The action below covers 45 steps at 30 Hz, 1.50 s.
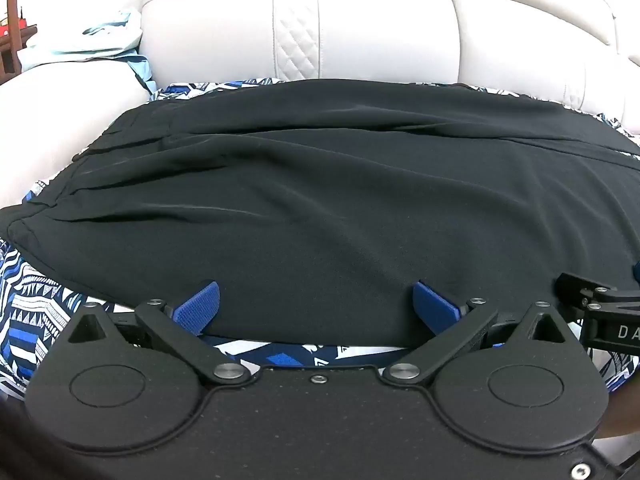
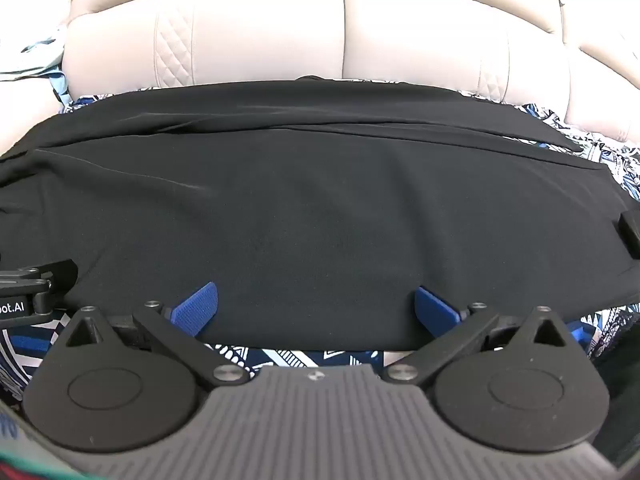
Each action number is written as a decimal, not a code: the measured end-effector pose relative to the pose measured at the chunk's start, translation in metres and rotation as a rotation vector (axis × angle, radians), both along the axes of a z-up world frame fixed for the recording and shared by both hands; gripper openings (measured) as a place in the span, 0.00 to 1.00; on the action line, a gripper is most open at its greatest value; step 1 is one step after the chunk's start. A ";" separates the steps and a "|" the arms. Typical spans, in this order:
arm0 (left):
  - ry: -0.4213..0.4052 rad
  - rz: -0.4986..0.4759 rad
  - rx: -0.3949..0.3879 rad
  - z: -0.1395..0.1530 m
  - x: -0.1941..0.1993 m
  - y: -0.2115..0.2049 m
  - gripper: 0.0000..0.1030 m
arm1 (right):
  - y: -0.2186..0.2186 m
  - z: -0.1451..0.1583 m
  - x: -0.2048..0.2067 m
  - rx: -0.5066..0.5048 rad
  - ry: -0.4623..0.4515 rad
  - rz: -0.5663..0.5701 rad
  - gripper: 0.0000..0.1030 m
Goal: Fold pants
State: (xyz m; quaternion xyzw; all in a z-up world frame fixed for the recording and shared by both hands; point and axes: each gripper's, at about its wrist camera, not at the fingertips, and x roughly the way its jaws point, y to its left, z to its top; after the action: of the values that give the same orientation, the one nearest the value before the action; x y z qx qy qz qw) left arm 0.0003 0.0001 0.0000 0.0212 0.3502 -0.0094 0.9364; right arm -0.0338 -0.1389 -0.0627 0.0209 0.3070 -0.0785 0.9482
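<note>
Black pants lie spread sideways on a blue-and-white patterned cloth on a sofa seat. They also fill the right wrist view, with one layer folded along the back. My left gripper is open, its blue pads resting over the near edge of the pants. My right gripper is open too, pads over the same near edge, further right. Each gripper's side shows in the other's view: the right one, the left one.
The cream leather sofa backrest rises right behind the pants. A light blue garment lies on the armrest at the far left. The patterned cloth shows past the pants' right end.
</note>
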 end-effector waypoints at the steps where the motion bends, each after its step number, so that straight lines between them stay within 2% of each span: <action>1: -0.001 0.000 -0.001 0.000 0.000 0.000 1.00 | 0.000 0.000 0.000 0.002 -0.002 0.000 1.00; 45: 0.003 0.000 0.006 0.000 0.000 0.000 1.00 | 0.000 0.000 -0.001 0.001 -0.003 0.001 1.00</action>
State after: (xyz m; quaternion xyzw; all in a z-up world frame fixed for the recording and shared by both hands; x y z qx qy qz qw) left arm 0.0000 -0.0001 -0.0001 0.0241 0.3515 -0.0085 0.9359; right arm -0.0348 -0.1386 -0.0623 0.0212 0.3058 -0.0780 0.9487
